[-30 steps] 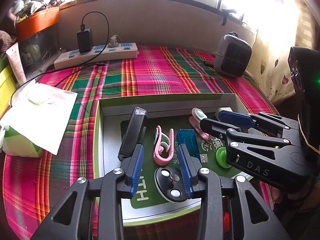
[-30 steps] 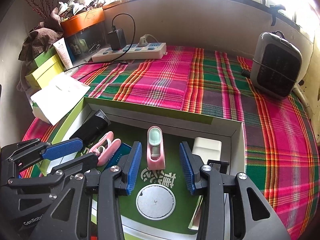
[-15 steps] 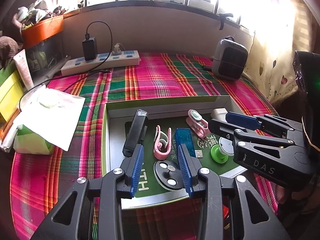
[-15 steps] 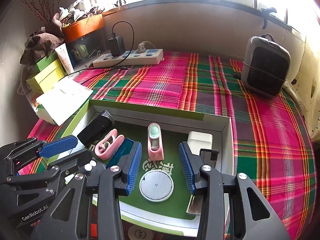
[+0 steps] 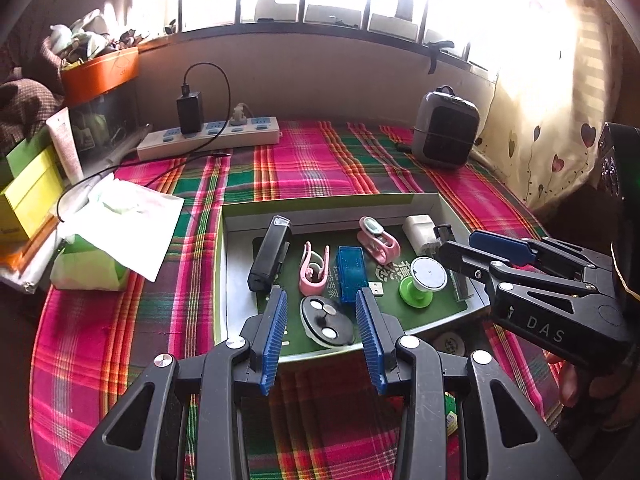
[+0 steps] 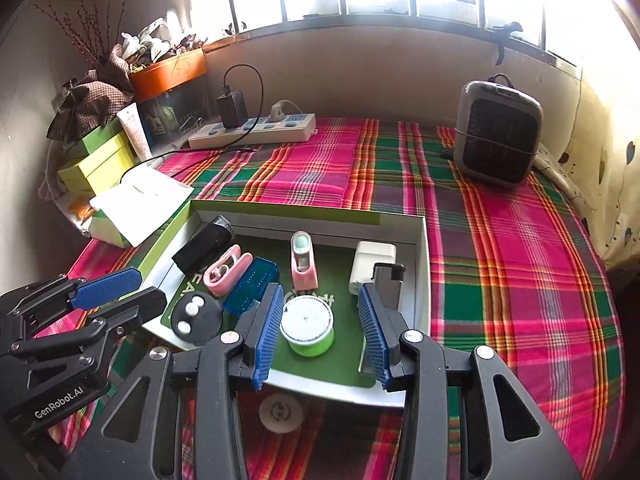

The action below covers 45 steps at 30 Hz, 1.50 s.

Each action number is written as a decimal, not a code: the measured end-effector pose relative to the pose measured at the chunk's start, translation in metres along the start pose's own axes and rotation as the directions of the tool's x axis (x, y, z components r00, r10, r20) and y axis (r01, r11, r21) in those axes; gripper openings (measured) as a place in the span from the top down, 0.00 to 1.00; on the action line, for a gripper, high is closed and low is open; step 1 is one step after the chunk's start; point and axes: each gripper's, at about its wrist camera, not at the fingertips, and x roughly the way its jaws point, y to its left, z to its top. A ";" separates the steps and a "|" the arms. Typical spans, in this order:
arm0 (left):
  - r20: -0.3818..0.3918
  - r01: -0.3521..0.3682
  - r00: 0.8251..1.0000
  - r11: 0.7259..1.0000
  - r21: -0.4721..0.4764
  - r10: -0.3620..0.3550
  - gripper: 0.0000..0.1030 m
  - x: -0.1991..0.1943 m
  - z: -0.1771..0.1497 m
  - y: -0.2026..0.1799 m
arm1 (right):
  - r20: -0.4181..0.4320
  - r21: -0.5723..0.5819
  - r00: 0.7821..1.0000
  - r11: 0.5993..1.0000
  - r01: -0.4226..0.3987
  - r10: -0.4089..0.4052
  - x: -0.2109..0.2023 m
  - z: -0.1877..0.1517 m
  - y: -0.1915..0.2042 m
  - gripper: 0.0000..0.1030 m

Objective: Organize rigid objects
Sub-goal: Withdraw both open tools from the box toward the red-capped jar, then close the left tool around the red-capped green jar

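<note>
- Widest thing in shot, the plaid cloth (image 5: 320,168) covers the whole surface, with the white power strip (image 5: 208,138) and the grey space heater (image 5: 446,136) parked at the far edge, well apart from the action.
- On that cloth sits the shallow green-rimmed box (image 5: 218,264), and every rigid object is already lying inside it on the green liner.
- Left gripper (image 5: 322,332) hangs over the near rim, fingers moderately apart and gripping nothing; right gripper (image 6: 318,336) is the same story, part-open and empty, hovering just beside it.
- Black rectangular device (image 5: 268,254) lies along the left wall, long axis running away from the fingers and leaning slightly right.
- Blue translucent USB stick (image 5: 350,274) lies almost parallel to it, plug end towards the left gripper's right finger.
- White charger block (image 6: 372,266) sits by the right wall, near the right gripper.
- Black oval puck (image 5: 328,322) with three white dots lies straight ahead of the left fingers, between them in line of sight; that hand looks nearer.
- Green-based white disc (image 6: 307,326) lies dead ahead of the right fingers, so my guess is that hand owns it.
- Pink curved clip (image 5: 314,272) and pink clip with the pale window (image 6: 303,260) fill the middle.
</note>
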 end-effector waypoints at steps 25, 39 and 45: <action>-0.029 0.094 0.995 0.996 0.006 -0.094 0.57 -0.026 -0.045 -0.038 | 0.034 0.038 0.998 0.998 0.049 -0.050 -0.059 -0.060 -0.027 0.61; -0.056 0.105 0.993 0.994 0.031 -0.103 0.54 -0.027 -0.057 -0.064 | 0.037 0.080 0.998 0.996 0.040 -0.043 -0.071 -0.080 -0.042 0.43; -0.077 0.079 0.994 0.997 0.021 -0.077 0.54 -0.024 -0.065 -0.071 | 0.034 0.077 0.999 0.996 0.037 -0.040 -0.075 -0.086 -0.045 0.43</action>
